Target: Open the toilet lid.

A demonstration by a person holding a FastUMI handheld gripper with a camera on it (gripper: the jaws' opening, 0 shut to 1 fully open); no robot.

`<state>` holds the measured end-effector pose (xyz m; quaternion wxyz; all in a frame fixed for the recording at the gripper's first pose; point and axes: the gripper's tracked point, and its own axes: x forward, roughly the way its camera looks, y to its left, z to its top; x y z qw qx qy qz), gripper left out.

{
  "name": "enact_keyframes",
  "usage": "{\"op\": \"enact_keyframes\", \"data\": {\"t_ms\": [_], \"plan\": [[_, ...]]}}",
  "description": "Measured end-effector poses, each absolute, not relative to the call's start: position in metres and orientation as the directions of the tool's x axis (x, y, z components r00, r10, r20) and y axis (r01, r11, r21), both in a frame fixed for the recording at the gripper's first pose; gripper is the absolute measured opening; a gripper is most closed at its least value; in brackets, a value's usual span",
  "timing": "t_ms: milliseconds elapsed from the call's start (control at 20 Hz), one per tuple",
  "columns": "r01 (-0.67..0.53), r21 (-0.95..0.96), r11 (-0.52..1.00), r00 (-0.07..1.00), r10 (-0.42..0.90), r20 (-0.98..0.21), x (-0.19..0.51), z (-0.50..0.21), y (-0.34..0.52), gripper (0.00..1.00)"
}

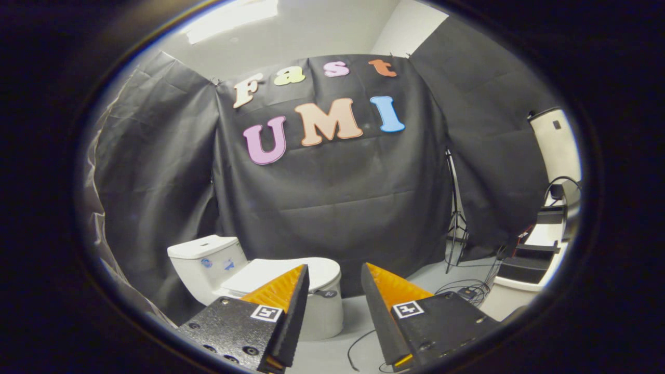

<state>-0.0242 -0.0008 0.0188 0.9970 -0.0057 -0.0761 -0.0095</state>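
Note:
A white toilet (221,270) stands on the floor in front of the black cloth wall, its tank (205,257) at the left. The toilet lid (291,272) lies flat and closed over the bowl, partly hidden behind my left finger. My gripper (335,272) hovers well short of the toilet and higher than the lid, open, with nothing between its fingers. The left fingertip (301,272) overlaps the lid in the view, and the right fingertip (370,270) points at the cloth beyond the bowl's front end.
A light stand tripod (456,218) rises at the right of the cloth. Cables (467,291) trail over the grey floor beside it. A white table edge with dark equipment (530,259) and a white cabinet (556,140) stand at the far right.

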Motion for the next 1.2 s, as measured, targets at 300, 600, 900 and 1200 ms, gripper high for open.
{"op": "enact_keyframes", "data": {"t_ms": [300, 600, 900, 1200], "plan": [[0.023, -0.010, 1.000, 0.990, -0.022, 0.141, -0.023, 0.017, -0.001, 0.63], [0.023, -0.007, 1.000, 0.992, -0.022, 0.127, -0.021, 0.014, -0.005, 0.63], [0.024, 0.024, 0.999, 0.992, -0.027, 0.126, -0.020, 0.008, -0.013, 0.63], [0.028, 0.043, 0.999, 0.994, -0.032, 0.100, -0.016, -0.001, -0.021, 0.63]]}}
